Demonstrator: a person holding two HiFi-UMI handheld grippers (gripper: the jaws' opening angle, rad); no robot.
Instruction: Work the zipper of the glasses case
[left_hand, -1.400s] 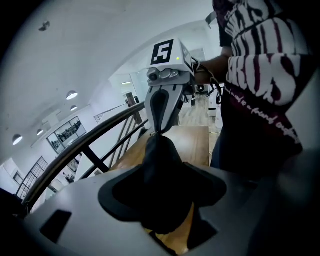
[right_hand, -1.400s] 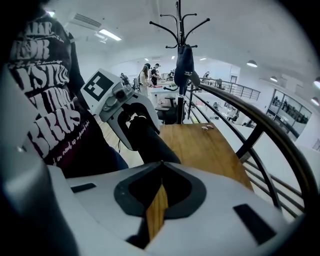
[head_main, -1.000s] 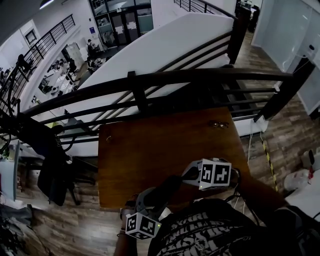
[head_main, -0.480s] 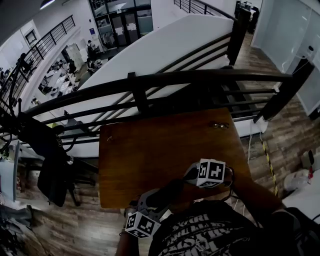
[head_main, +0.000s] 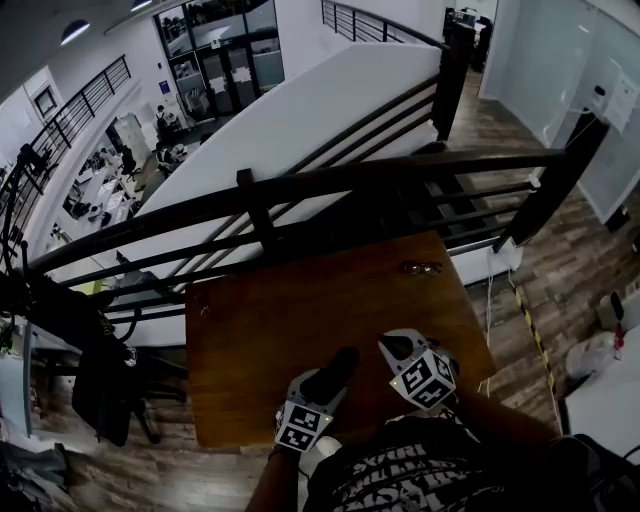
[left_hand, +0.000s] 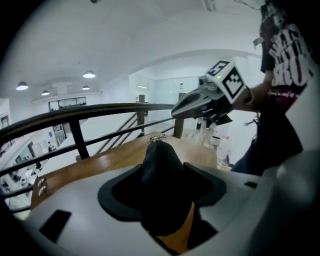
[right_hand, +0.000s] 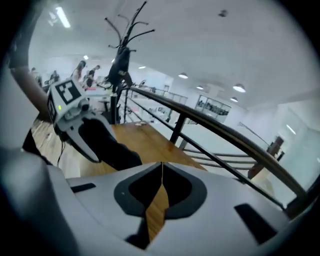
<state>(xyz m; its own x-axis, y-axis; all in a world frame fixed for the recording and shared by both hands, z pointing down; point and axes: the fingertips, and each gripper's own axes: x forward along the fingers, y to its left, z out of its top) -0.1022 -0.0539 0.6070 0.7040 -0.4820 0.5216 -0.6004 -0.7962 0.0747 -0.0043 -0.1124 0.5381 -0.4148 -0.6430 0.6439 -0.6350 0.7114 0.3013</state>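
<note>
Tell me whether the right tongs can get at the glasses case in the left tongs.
Probably yes. The glasses case juts forward from the left tongs above the table, and the shut right tongs hang close beside it, nothing between them. They must open first.

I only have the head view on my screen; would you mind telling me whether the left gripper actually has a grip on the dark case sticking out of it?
Observer: Yes. The left gripper view shows the black glasses case standing between the jaws of the left gripper, with a pad pressing on each side of it.
Operator: Thank you. And is there anything in the right gripper?
Observer: No. The right gripper view shows its jaws shut together with nothing between them. Only the wooden table shows through the slit below their tips.
</note>
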